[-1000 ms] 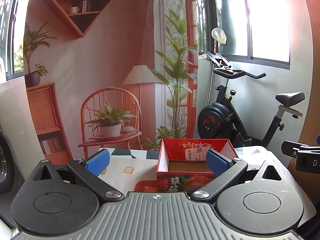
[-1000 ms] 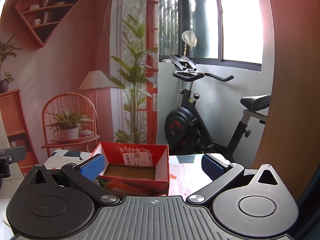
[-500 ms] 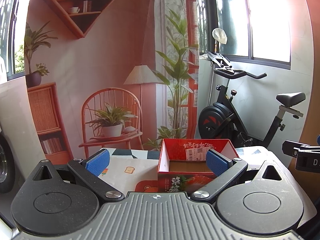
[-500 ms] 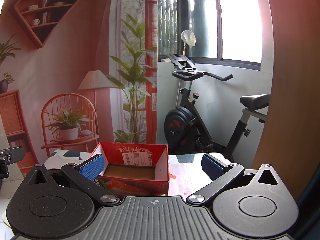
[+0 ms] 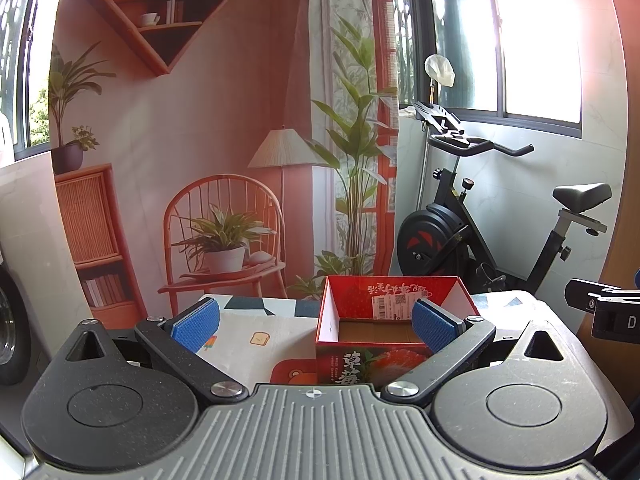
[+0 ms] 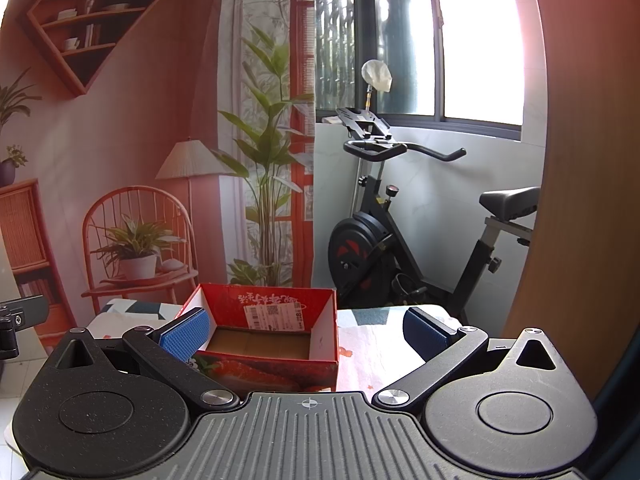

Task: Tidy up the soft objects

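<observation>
Table (image 5: 240,332) under a pale printed cloth: toast and popsicle motifs, dark geometric patches at the far edge, a red bear patch near the box. Red box (image 5: 394,336) on the cloth, open-topped, cardboard floor bare, white label on the inner far wall, strawberry print on the near side; right of centre in the left view, left of centre in the right view (image 6: 266,336). No soft objects visible in either view.

Left gripper (image 5: 314,322) spread wide, blue pads apart, gripping nothing; right pad overlapping the box's near right corner in the picture. Right gripper (image 6: 306,330) likewise released and empty, left pad over the box's near left corner.

Behind the table, a printed backdrop (image 5: 192,120): diamond shelf, wicker chair with potted plant, floor lamp, tall plant. To the right, a black exercise bike (image 5: 472,220) against a white wall beneath a bright window (image 5: 536,36). Brown panel (image 6: 580,160) along the right edge.
</observation>
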`<state>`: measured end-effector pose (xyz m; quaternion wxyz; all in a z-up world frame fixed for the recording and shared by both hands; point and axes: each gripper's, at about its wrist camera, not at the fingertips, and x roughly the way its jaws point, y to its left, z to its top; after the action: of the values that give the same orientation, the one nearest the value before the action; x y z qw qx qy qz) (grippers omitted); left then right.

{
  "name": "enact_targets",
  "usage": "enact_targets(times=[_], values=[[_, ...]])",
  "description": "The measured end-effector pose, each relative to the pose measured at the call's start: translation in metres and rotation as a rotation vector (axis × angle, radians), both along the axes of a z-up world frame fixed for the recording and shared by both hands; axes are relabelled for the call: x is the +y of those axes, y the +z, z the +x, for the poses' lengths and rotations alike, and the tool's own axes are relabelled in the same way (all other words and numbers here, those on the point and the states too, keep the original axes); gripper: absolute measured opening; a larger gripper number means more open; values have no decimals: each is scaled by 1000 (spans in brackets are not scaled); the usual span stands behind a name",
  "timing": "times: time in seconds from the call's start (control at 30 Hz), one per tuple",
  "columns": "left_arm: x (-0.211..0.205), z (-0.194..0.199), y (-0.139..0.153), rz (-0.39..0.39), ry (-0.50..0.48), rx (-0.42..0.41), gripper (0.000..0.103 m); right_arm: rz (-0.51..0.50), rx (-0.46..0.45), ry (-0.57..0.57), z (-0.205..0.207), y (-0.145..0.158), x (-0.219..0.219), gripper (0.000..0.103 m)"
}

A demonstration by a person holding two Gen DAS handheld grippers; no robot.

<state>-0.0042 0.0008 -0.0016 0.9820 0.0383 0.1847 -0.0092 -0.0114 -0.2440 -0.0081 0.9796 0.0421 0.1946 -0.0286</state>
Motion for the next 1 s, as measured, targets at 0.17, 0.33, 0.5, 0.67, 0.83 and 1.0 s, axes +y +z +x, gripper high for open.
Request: enact_targets(times=[0.17, 0.33, 0.5, 0.67, 0.83, 1.0], values=[[0, 0, 0, 0, 0, -1, 103, 0, 0, -1, -1, 1, 1, 103], [0, 0, 0, 0, 0, 0, 103, 1, 0, 0, -1, 1, 1, 103], [0, 0, 0, 0, 1, 0, 103, 0, 0, 0, 0, 0, 0, 103], [0, 0, 0, 0, 0, 0, 103, 2, 1, -1, -1, 1, 1, 103], [0, 0, 0, -1, 1, 1, 103, 4, 2, 1, 1, -2, -3, 103], [3, 1, -3, -15, -1, 8, 103, 29, 0, 9, 1, -5, -6, 103]])
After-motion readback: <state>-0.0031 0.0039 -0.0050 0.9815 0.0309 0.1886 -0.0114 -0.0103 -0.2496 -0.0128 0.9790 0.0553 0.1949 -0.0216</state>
